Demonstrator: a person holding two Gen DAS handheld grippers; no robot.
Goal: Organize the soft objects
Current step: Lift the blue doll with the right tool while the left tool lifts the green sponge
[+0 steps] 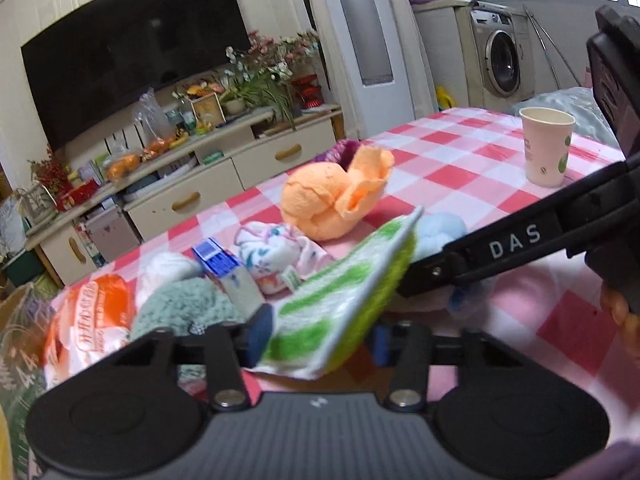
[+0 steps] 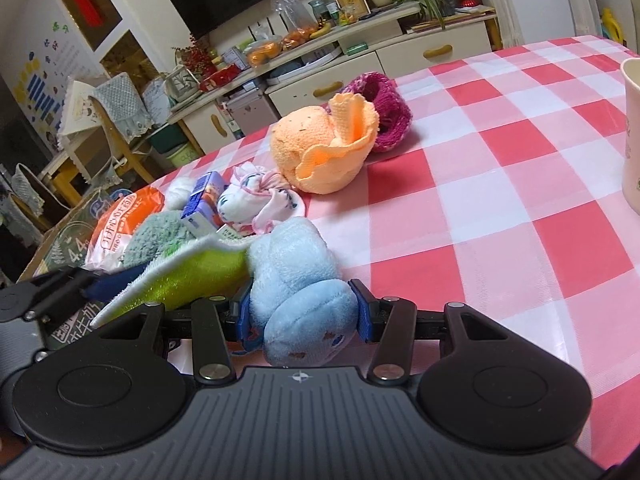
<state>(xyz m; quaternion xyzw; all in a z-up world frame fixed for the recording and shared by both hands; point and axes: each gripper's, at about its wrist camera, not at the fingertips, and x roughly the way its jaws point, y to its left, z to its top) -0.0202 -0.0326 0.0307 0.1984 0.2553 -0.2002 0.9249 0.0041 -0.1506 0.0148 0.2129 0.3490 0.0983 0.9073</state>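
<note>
My left gripper (image 1: pixel 320 336) is shut on a green and white towel (image 1: pixel 340 292), which hangs tilted above the checked table; the towel also shows in the right wrist view (image 2: pixel 192 276). My right gripper (image 2: pixel 302 314) is shut on a light blue plush toy (image 2: pixel 300 280), seen behind the towel in the left wrist view (image 1: pixel 440 232). An orange knitted hat (image 1: pixel 332 196) lies mid-table, with a purple knitted piece (image 2: pixel 384 112) behind it. A white patterned cloth bundle (image 1: pixel 276 252) and a grey-green fluffy cloth (image 1: pixel 184 304) lie at the left.
A paper cup (image 1: pixel 546 152) stands at the right of the red-and-white checked table (image 2: pixel 500 208). A blue carton (image 1: pixel 224 264), an orange plastic bag (image 1: pixel 92 320) and a white ball of fabric (image 1: pixel 168 268) crowd the left edge. A TV cabinet stands beyond the table.
</note>
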